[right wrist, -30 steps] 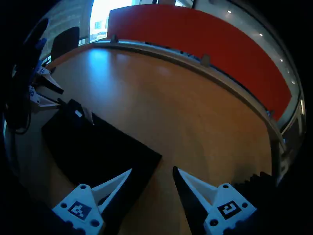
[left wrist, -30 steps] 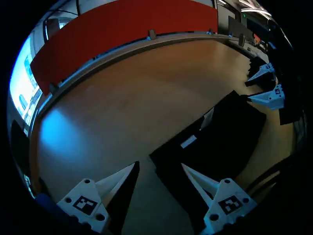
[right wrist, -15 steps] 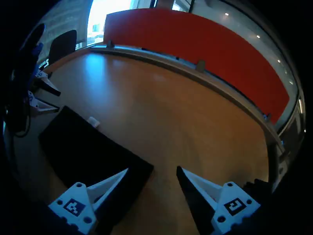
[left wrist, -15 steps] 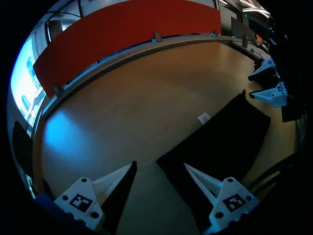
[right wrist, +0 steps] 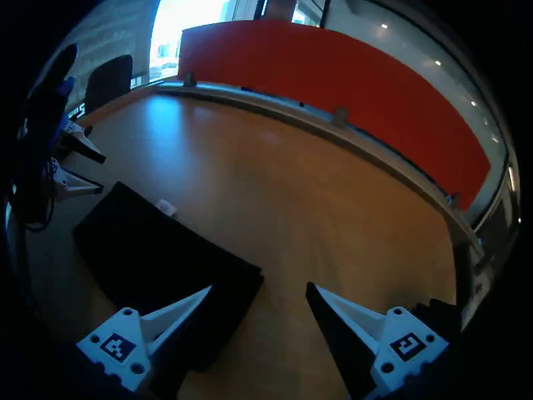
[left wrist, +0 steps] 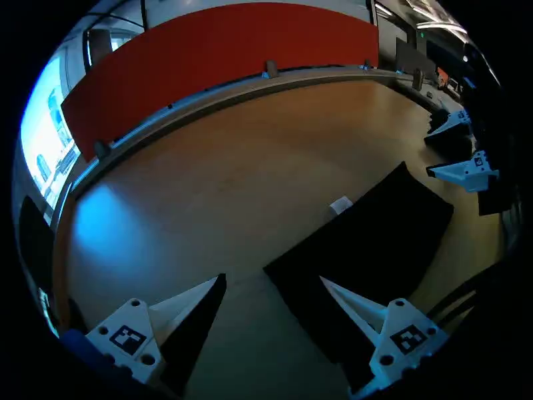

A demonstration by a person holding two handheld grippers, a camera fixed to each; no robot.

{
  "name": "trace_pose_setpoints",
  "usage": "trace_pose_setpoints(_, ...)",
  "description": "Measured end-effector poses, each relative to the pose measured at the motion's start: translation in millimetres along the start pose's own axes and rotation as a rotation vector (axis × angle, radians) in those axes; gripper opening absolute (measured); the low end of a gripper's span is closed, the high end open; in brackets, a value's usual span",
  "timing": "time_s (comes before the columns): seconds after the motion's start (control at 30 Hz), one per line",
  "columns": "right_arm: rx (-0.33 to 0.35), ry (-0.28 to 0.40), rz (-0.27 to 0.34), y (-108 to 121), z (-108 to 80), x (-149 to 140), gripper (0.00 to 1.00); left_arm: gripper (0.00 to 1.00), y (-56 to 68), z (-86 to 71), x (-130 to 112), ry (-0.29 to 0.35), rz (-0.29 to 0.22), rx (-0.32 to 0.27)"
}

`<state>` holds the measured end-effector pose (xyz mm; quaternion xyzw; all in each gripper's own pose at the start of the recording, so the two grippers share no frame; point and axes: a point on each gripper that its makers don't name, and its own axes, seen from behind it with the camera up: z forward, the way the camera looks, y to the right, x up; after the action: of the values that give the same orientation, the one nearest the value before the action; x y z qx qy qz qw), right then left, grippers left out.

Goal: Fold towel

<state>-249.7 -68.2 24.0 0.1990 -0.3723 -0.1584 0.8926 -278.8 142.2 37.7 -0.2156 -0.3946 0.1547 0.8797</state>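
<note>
In the left gripper view, we see the left gripper (left wrist: 271, 287) with its jaws spread wide and holding nothing. Its right finger hangs over the near end of the black towel (left wrist: 373, 240). The towel lies flat on the smooth wooden table (left wrist: 200, 187) as a folded rectangle of matte cloth. Its long axis runs from us up and right toward the right gripper (left wrist: 428, 153), and a small white tag (left wrist: 341, 205) sticks out at its far long edge.

In the right gripper view, the right gripper (right wrist: 260, 293) is also wide open and empty. The towel (right wrist: 160, 260) stretches away to the left toward the left gripper (right wrist: 100, 175), with the tag (right wrist: 166, 208) at its far edge. A red partition panel (right wrist: 346, 73) lines the table (right wrist: 300, 200).
</note>
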Motion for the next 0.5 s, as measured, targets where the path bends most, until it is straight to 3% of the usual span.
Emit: trace_pose_setpoints(0.5, 0.012, 0.023, 0.049, -14, -29.6, -7, 1.00, 0.93, -5.4, -27.5, -17, 0.027, -0.116, 0.043)
